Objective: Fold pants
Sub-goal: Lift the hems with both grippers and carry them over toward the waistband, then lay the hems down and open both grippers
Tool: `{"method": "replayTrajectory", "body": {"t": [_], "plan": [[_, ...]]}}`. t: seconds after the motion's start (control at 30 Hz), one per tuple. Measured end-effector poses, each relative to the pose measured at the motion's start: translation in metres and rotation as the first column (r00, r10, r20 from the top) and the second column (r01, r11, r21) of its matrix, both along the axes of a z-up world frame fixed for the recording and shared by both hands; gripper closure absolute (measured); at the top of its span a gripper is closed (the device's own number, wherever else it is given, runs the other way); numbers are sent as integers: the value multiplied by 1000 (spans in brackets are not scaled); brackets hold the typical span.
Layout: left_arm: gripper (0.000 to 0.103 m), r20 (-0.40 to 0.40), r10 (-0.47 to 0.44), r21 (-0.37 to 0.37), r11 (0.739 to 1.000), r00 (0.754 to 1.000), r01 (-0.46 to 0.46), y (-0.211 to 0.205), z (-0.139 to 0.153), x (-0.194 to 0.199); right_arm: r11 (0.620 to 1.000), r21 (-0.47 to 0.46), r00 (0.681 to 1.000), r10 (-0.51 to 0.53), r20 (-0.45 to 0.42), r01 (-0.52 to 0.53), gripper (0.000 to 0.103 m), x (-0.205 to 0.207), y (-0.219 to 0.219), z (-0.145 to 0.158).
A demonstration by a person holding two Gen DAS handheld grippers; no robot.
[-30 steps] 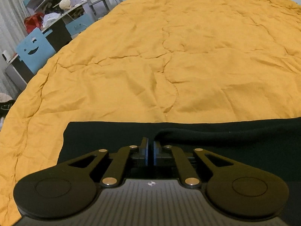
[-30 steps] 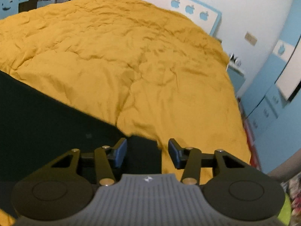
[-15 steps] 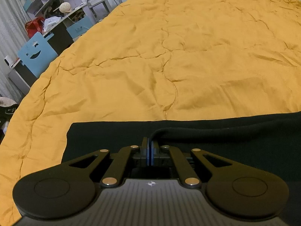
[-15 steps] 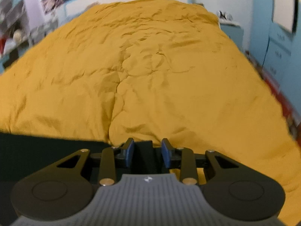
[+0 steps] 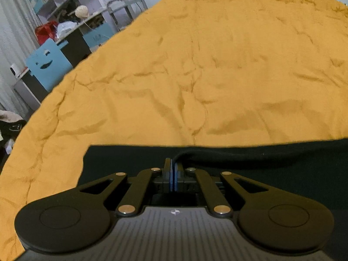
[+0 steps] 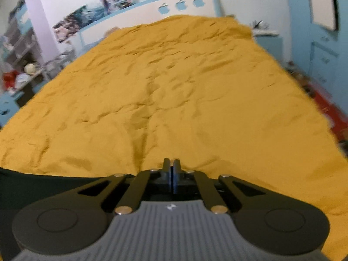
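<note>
Black pants [image 5: 261, 163] lie flat across the near part of the bed with the orange quilt [image 5: 217, 65]. My left gripper [image 5: 173, 163] is shut on the far edge of the pants, and a small raised fold of cloth runs off to the right from the fingertips. In the right wrist view the pants [image 6: 43, 184] show as a dark strip at the lower left. My right gripper [image 6: 171, 165] is shut at the right end of the pants, the pinched cloth hidden under the fingers.
The orange quilt [image 6: 195, 87] stretches far ahead to a blue-and-white headboard [image 6: 180, 6]. Left of the bed stand shelves and a desk with clutter [image 5: 65, 26] and a blue chair with a smiling face [image 5: 46, 65]. Blue cabinets [image 6: 322, 54] stand at the right.
My right gripper has closed from open to shut at the pants' end and swung to face down the bed. My left gripper stays shut on the pants and has lifted slightly.
</note>
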State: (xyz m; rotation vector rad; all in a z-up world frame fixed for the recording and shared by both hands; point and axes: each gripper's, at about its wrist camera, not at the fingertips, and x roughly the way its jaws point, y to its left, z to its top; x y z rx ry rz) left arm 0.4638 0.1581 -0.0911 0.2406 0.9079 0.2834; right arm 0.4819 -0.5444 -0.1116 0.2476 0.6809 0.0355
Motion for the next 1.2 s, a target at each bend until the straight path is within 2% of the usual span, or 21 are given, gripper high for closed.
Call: {"method": "replayTrajectory", "body": {"t": [0.1, 0.43, 0.53, 0.57, 0.6, 0.67, 0.73, 0.83, 0.93, 1.03, 1.07, 1.1, 1.13, 1.17, 1.2], "plan": [[102, -29, -15, 19, 1000, 999, 15, -2, -2, 8, 999, -21, 999, -39, -22, 38, 103, 2, -3, -1], [102, -80, 24, 45, 999, 996, -20, -3, -30, 23, 983, -142, 984, -134, -118, 117, 103, 29, 10, -39], [94, -50, 12, 61, 998, 999, -9, -5, -27, 16, 974, -167, 982, -167, -91, 151, 99, 20, 10, -27], [90, -36, 9, 52, 999, 999, -7, -4, -25, 13, 975, -160, 982, -168, -88, 153, 94, 12, 9, -21], [81, -9, 3, 41, 999, 1000, -3, -2, -19, 7, 978, -143, 983, -167, -80, 154, 79, 1, 6, -14], [69, 32, 5, 36, 999, 999, -6, -2, -8, -4, 976, -121, 979, -193, -73, 183, 70, -25, 2, -2], [69, 58, 2, 21, 1000, 998, -3, -3, 4, -17, 971, -69, 969, -234, -83, 229, 67, -53, -4, 6], [69, 78, -6, -47, 999, 997, 10, -11, 22, -40, 941, 60, 938, -325, -119, 334, 60, -99, -16, 9], [69, 74, -37, -98, 994, 997, 44, -27, 33, -64, 879, 225, 904, -384, -189, 421, 54, -134, -23, -4], [69, 84, -64, -163, 984, 994, 77, -48, 43, -88, 779, 383, 867, -420, -269, 497, 54, -150, -26, -29], [69, 89, -63, -199, 977, 994, 80, -53, 46, -96, 746, 419, 855, -431, -289, 517, 59, -153, -27, -38], [69, 94, -59, -235, 969, 994, 80, -57, 48, -102, 723, 459, 856, -430, -285, 516, 78, -155, -27, -43], [69, 99, -58, -280, 956, 993, 84, -62, 51, -110, 699, 504, 862, -426, -274, 507, 88, -157, -27, -48], [69, 102, -62, -310, 947, 993, 91, -66, 52, -117, 693, 517, 864, -433, -258, 502, 97, -159, -28, -49], [69, 104, -65, -324, 941, 992, 96, -69, 54, -123, 717, 508, 877, -424, -226, 478, 100, -159, -28, -45]]}}
